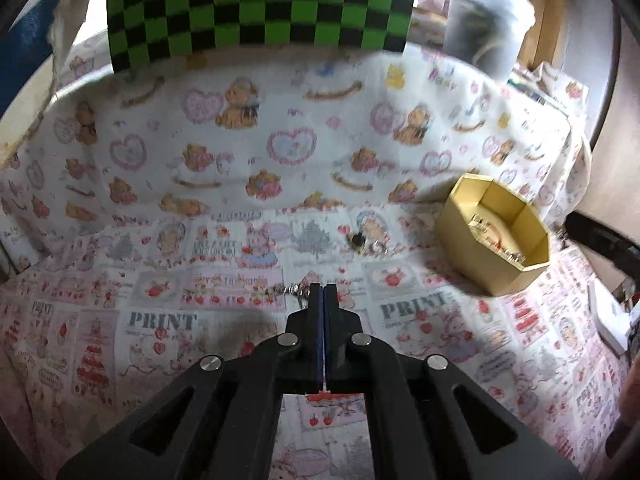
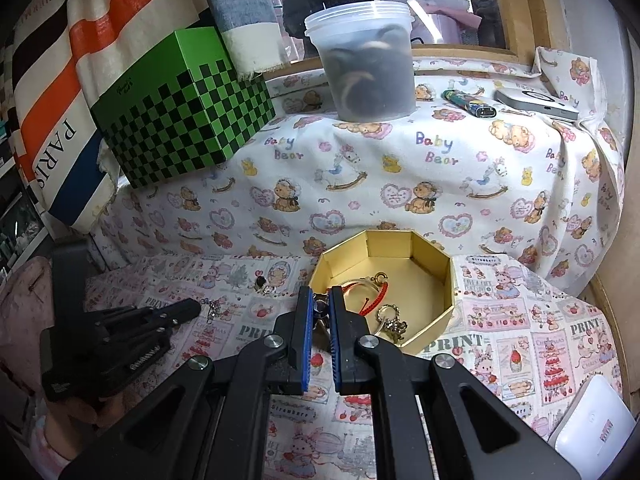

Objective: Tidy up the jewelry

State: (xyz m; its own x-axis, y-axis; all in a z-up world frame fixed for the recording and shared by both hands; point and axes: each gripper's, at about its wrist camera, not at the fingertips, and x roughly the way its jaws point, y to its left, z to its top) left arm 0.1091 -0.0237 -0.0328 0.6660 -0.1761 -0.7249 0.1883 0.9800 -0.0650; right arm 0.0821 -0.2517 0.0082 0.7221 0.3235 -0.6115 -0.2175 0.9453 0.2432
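Note:
A gold octagonal box (image 2: 388,246) (image 1: 460,236) stands open on the printed cloth. It holds a red cord bracelet (image 2: 380,294) and a gold keyring with a charm (image 2: 390,316). My right gripper (image 2: 322,290) hangs over the box's near-left rim, shut on a small silver metal piece (image 2: 320,308). To the left, my left gripper (image 1: 324,287) (image 2: 194,309) is low over the cloth with its jaws together. They pinch the end of a silver chain (image 1: 288,291) (image 2: 212,308), which trails off to the left on the cloth. Two small loose pieces (image 1: 362,242) (image 2: 262,284) lie just beyond it.
Behind the work area rises a ledge draped in bear-print cloth. On it stand a green checkered box (image 2: 176,120), a lidded plastic tub (image 2: 372,64), a lighter (image 2: 470,104) and a flat white device (image 2: 536,104). A white box (image 2: 592,420) lies at the near right.

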